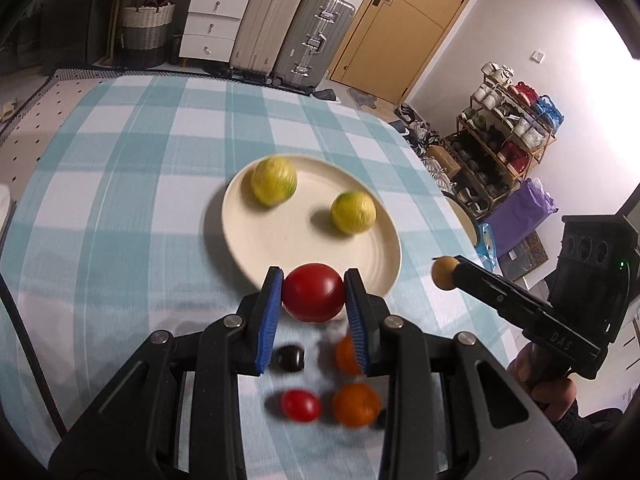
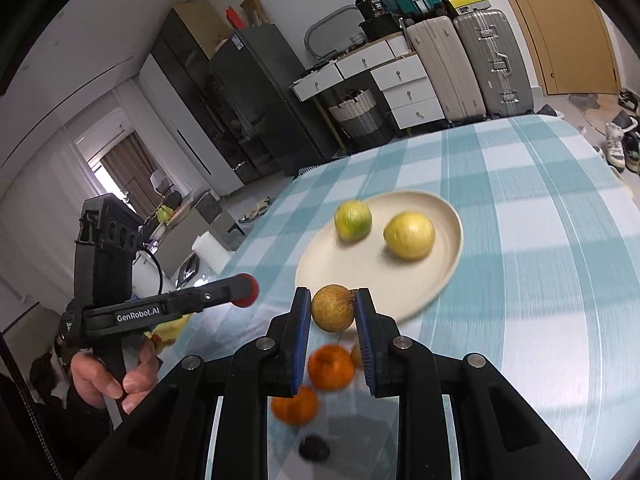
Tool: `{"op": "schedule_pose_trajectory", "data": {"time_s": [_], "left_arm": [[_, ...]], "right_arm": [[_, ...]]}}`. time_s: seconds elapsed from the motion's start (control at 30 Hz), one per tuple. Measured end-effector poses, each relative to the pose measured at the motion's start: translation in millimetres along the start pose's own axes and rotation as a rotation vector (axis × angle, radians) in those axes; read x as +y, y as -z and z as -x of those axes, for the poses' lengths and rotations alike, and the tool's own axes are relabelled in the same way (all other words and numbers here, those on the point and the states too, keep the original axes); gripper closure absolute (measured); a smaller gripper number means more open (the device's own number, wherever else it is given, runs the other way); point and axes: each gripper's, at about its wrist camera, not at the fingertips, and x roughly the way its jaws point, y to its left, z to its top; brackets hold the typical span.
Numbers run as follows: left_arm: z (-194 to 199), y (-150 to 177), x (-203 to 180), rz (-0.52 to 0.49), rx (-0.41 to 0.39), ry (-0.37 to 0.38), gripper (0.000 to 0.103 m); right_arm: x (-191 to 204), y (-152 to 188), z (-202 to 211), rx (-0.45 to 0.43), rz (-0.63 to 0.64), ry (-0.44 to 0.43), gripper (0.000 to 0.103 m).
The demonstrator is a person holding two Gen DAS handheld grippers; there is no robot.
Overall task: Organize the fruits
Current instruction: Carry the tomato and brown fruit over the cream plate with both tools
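Near plate's (image 1: 256, 256) front rim, left gripper (image 1: 313, 294) clamped on glossy red tomato (image 1: 313, 292), held above checked cloth (image 1: 120, 200). Right gripper (image 2: 333, 310) pinching small tan, rough-skinned round fruit (image 2: 333, 309), also just off plate's near rim. Two yellow-green lemons (image 1: 274, 180) sit apart on cream plate. Below grippers on cloth, blurry: two oranges (image 1: 355, 405), smaller tomato (image 1: 301, 405), dark lump (image 1: 291, 358), can't tell what.

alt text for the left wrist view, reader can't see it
The left gripper holds a red tomato between its blue pads, at the near rim of a cream plate carrying two yellow-green fruits. Below lie oranges and a smaller tomato on checked cloth; the right gripper holds a small tan fruit.
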Motion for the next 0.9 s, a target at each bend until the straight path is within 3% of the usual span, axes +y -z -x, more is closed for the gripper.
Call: {"op": "schedule_pose_trajectory", "data": {"time_s": [0.47,0.57,0.9], "left_arm": [[-65.5,-104.9,-8.2,-0.029,0.001,0.036,0.075],[-86.8,-120.7,-7.8,-0.018,0.026,0.072,0.075],[-147.8,-133.2,0.5,0.017,0.098,0.071,0.075]], "right_arm": [[-39.0,-70.7,-53.7,0.005,-0.020,-0.003,0.080],[-49.0,-81.2,-65.9,0.009,-0.036,-0.006,0.080],[-79.6,-89.4,-101.9,0.041,-0.080,-0.006,0.080]]}}
